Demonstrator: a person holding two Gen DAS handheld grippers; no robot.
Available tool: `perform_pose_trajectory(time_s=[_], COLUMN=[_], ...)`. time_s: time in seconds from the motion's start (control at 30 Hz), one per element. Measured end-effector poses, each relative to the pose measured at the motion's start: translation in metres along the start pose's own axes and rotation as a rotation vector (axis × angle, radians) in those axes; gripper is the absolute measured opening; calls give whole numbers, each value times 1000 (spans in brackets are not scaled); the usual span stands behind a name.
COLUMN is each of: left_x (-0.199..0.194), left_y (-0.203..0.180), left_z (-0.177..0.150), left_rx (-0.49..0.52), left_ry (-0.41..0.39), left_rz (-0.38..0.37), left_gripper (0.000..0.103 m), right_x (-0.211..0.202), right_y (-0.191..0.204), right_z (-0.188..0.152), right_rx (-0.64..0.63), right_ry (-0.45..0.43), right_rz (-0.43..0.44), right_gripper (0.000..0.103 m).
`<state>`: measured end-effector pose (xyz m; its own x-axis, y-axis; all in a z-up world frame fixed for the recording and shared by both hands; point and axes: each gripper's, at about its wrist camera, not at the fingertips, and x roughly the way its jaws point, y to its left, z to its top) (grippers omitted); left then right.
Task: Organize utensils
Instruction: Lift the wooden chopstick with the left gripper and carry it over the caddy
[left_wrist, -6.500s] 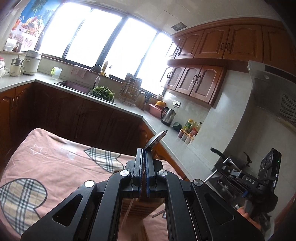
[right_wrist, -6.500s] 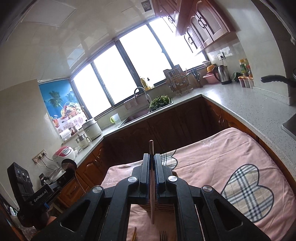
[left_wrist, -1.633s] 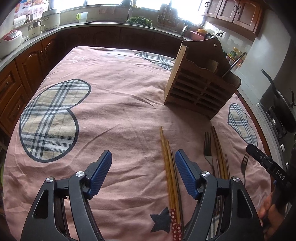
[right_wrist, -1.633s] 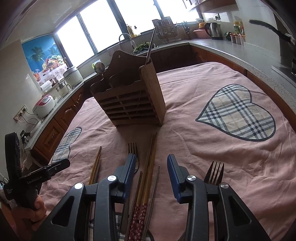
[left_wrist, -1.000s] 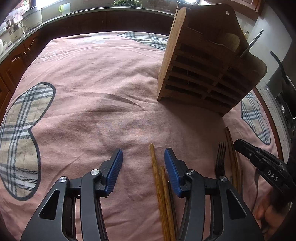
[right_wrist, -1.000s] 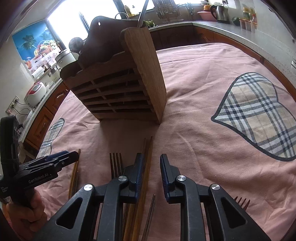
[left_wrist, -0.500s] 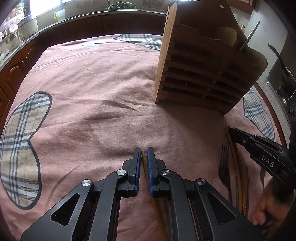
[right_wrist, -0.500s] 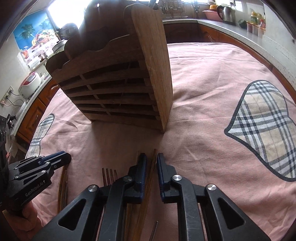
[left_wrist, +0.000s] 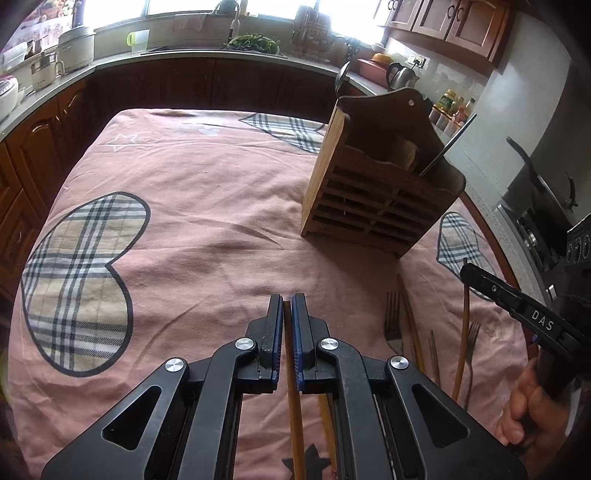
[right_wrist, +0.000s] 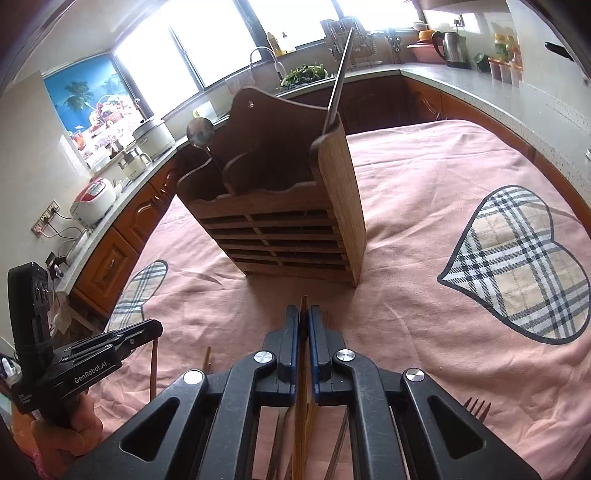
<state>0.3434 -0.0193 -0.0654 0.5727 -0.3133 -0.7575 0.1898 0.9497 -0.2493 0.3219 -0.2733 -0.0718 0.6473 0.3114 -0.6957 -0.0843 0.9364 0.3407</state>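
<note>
Pinching a chopstick (left_wrist: 291, 369) each, the left gripper (left_wrist: 287, 306) and right gripper (right_wrist: 303, 317) squeeze tight; the right stick (right_wrist: 303, 306) pokes out in front.

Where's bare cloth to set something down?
Free: the pink tablecloth left of the slatted wooden utensil holder, around the plaid heart patch. Crowded: in front of the holder, where metal forks and wooden chopsticks lie.
</note>
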Motion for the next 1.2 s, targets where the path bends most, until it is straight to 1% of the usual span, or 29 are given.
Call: perform_pose_trajectory(time_s=[0.23, 0.4, 0.6, 0.83, 1.0, 1.2], left_x=[-55, -84, -110, -134, -154, -171], left_y=[-1, -2, 0, -1, 2, 7], left_z=[-6, -11, -19, -26, -26, -21], left_rx=[-13, -12, -20, -20, -40, -76], left_ry=[-87, -133, -177, -234, -306, -395], left_rz=[-32, -45, -49, -57, -85, -99], left_gripper=[4, 4, 4, 4, 4, 4], right_x=[-37, -62, -86, -106, -119, -132], right_y=[22, 31, 39, 44, 45, 42], right_z=[-3, -5, -10, -16, -17, -12], right_rx=[-21, -40, -55, -67, -68, -55], right_ry=[-62, -107, -150, -180, -212, -266], right_rz=[38, 52, 59, 63, 55, 56], right_gripper=[5, 5, 5, 5, 5, 5])
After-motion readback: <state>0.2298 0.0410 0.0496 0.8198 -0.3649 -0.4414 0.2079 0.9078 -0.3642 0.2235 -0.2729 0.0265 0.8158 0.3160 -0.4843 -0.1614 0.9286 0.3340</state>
